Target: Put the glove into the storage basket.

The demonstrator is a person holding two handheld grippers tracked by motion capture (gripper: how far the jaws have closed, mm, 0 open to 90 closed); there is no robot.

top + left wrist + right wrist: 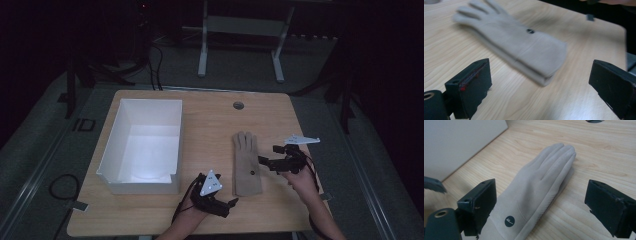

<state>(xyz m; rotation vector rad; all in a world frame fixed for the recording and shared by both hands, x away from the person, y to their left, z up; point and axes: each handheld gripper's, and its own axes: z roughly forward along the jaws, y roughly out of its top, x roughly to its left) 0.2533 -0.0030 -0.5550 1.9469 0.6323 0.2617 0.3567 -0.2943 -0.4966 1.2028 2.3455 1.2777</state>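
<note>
Tool states as we found them: left tool [231,202] and right tool [264,161] both gaped wide, empty; glove [246,165] lay flat on counter [210,120] between them; next, we judged, close on its cuff

Two forearms are reaching in from the near edge, seen from the high view. The left hand [192,210] is gripping the left gripper [231,203], which is lying low and pointing toward the right, its jaws standing wide apart with nothing between them. The right hand [300,181] is holding the right gripper [262,161], which is pointing leftward, its jaws also spread wide and pressing on nothing.
</note>
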